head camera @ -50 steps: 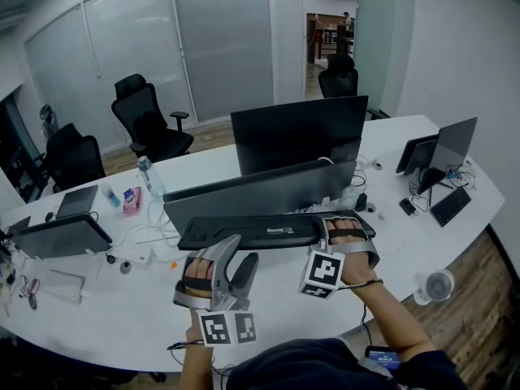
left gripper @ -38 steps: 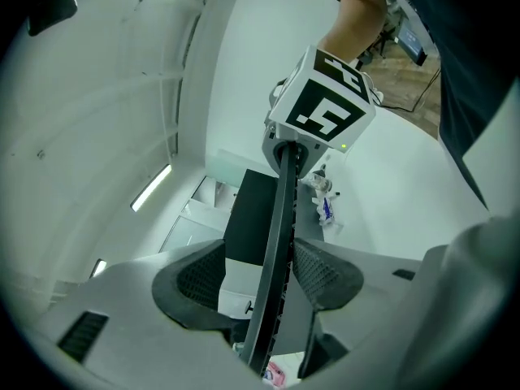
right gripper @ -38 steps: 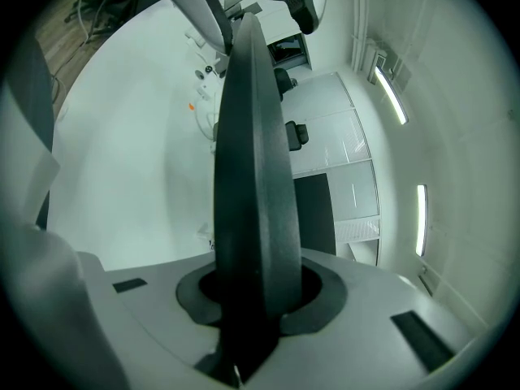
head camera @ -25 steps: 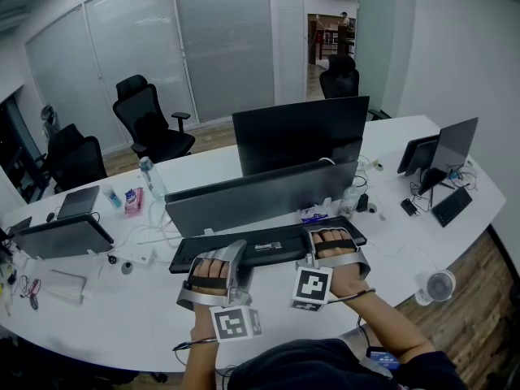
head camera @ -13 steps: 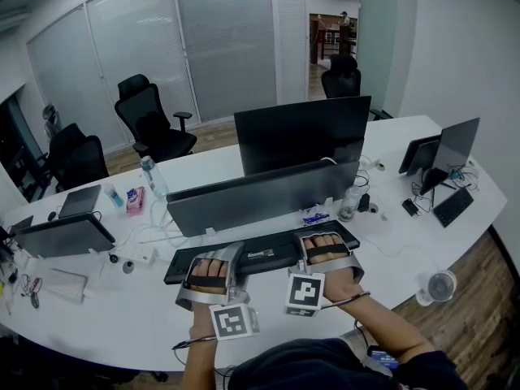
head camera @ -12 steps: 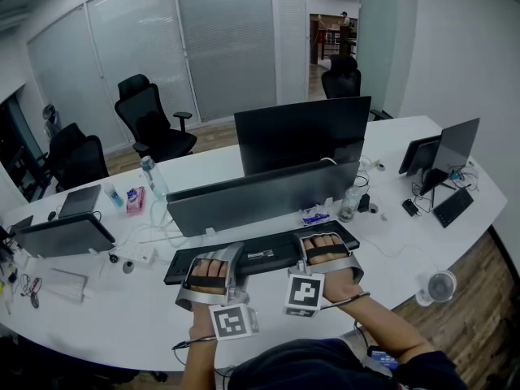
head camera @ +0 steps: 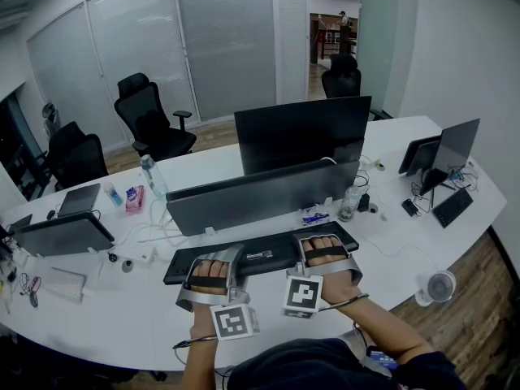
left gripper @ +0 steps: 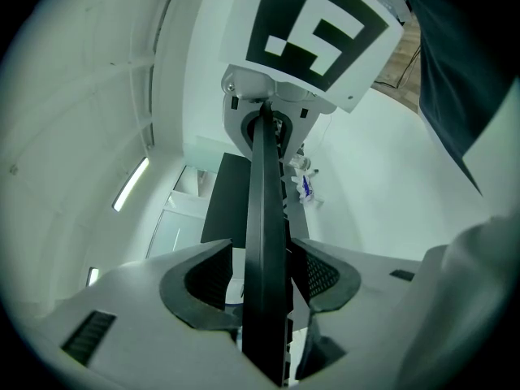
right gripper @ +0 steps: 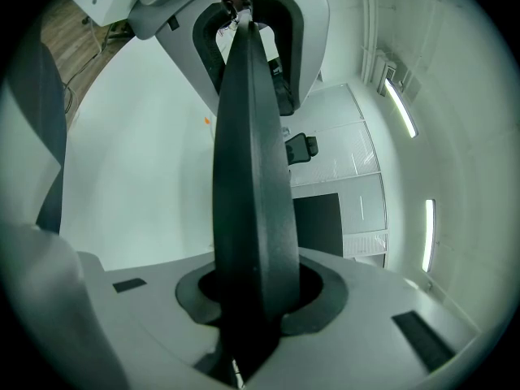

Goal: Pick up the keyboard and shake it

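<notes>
The black keyboard (head camera: 264, 253) lies crosswise at 6 o'clock from the dark monitor (head camera: 302, 132), held over the white desk (head camera: 390, 218). The head view does not show whether it clears the desk. The left gripper (head camera: 210, 273) takes it near its 9 o'clock end and the right gripper (head camera: 325, 254) near its 3 o'clock end. From above, the person's gloved hands and the grey gripper shells cover both sets of jaws and the keyboard's near edge beneath them. The gripper views show more. In the left gripper view the keyboard runs edge-on from 6 o'clock up to 12 o'clock, where the other gripper's marker cube (left gripper: 313, 35) caps its far end. The left jaws have just been closing and now clasp the board. One pad lies flat against it, while a thin sliver of light beside the other leaves that contact hard to judge. In the right gripper view the jaws are drawn close and clamp the board's edge, which fills the gap between them. The keys themselves cannot be made out in either gripper view, and the wide lens bends the room behind.
</notes>
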`<state>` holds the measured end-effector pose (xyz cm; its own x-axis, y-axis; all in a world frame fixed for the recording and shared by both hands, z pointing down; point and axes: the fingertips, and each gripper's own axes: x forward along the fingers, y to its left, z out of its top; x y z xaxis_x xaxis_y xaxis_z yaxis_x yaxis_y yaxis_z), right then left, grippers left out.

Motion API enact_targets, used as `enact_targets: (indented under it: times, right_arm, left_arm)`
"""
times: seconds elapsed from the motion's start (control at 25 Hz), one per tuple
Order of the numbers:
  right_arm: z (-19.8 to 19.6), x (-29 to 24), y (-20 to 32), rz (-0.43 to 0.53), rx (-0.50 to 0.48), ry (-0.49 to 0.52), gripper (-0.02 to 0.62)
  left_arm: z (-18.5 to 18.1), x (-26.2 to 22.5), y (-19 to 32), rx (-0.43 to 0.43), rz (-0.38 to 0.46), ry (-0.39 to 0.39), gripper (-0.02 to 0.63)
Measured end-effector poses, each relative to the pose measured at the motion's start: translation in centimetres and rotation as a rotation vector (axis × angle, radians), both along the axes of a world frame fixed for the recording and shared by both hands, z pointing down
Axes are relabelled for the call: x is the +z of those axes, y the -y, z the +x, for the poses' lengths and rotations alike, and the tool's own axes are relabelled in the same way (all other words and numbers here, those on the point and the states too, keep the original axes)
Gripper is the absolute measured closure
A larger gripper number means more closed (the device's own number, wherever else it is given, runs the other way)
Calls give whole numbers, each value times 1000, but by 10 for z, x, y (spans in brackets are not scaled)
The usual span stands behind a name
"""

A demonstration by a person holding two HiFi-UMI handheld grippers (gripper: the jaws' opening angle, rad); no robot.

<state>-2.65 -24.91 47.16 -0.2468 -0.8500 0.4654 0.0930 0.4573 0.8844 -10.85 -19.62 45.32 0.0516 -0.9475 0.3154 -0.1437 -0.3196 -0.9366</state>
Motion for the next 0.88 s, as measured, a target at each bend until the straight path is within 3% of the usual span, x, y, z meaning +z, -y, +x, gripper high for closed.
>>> enact_targets:
  times: [0.44,0.88]
  right_arm:
    - [-3,-3,-1,33,-11,4,491]
    - [-7,-8,-2,65,-33,-28,491]
  left_arm:
    - [-1,14,-3,-7,-62,24,454]
    - [-2,22,-6,-44,-165,-48,523]
